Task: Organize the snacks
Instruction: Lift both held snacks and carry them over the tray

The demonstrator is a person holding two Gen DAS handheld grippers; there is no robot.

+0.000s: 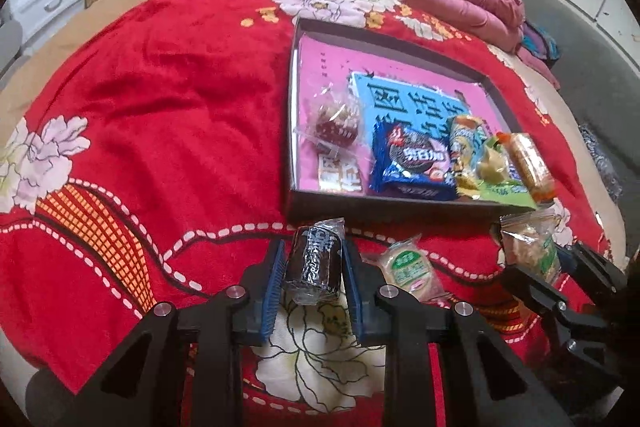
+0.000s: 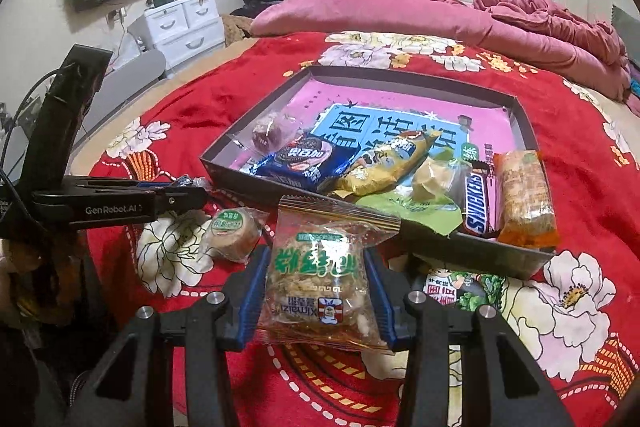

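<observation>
Left gripper point(image 1: 314, 269) pinching dark foil-wrapped snack roll point(image 1: 316, 259); right gripper point(image 2: 316, 293) pinching clear-wrapped crumbly pastry packet point(image 2: 326, 267). Both held near shallow dark cardboard box point(image 2: 520, 115), likely for depositing.

Black hand-held gripper point(image 1: 314, 283) with blue ribbed pads, silver screws.

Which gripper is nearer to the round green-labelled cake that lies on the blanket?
Left. The left gripper hangs just beside the round cake, holding a dark snack. The right gripper, holding its packet, is farther.
</observation>
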